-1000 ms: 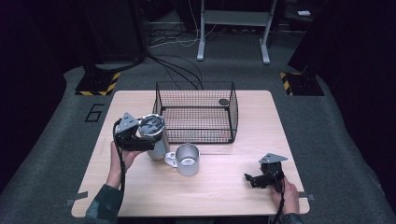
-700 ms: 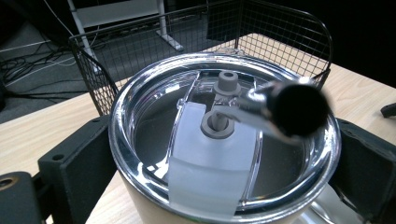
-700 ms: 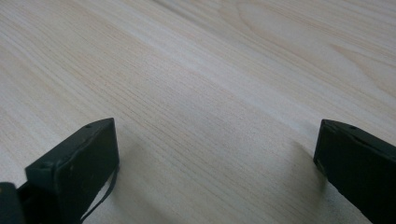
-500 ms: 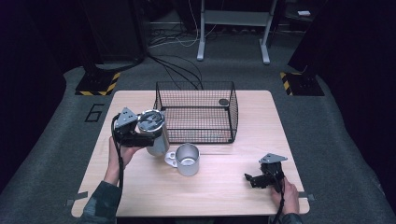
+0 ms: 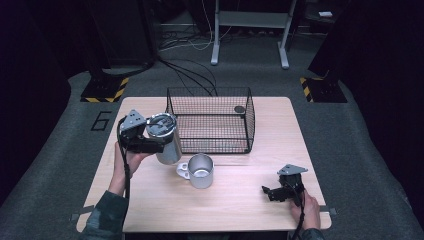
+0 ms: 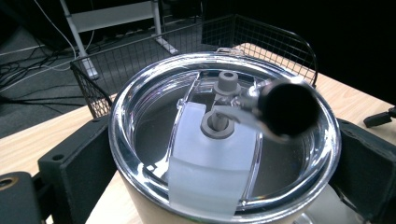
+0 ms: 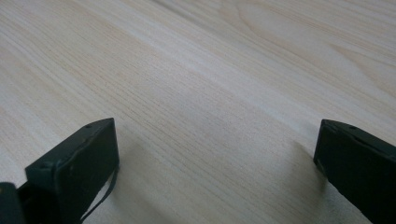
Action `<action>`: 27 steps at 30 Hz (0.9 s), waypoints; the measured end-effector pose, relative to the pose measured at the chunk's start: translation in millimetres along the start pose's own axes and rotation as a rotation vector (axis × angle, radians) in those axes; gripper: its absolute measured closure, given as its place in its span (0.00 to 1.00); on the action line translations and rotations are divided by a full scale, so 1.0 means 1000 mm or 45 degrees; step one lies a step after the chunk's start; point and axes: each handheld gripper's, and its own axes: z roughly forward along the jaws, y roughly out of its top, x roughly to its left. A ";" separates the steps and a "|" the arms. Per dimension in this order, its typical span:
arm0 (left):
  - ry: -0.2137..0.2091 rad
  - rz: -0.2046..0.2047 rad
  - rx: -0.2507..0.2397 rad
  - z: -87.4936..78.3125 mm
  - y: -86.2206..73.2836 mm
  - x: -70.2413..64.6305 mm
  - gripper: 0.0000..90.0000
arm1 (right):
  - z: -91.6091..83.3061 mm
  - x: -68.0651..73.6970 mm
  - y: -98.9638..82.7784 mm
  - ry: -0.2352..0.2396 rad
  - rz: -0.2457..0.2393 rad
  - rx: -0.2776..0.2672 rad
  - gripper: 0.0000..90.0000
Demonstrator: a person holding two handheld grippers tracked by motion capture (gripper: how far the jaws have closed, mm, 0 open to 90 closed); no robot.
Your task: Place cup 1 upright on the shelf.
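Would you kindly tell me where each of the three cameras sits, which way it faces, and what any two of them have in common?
High view: above the person's side, facing forward and down on the table; both forearms, left gripper, right gripper.
Left gripper view: rides that gripper, looking down on the tumbler lid; both jaws flank it.
Right gripper view: rides that gripper, facing bare tabletop; jaws apart.
Shared: the high view and left gripper view both show the tumbler and wire basket.
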 end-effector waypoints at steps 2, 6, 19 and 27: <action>-0.004 0.005 -0.002 -0.002 0.004 -0.001 0.04 | 0.000 0.000 0.000 -0.001 0.001 0.000 0.00; -0.016 0.009 -0.007 -0.005 0.010 -0.002 0.04 | 0.000 0.000 0.000 -0.001 0.001 0.000 0.00; -0.075 0.020 -0.019 -0.005 0.031 -0.008 0.04 | 0.000 0.000 0.000 -0.001 0.001 0.000 0.00; -0.107 0.036 -0.013 0.002 0.046 -0.010 0.04 | 0.000 0.000 0.000 -0.001 0.001 0.000 0.00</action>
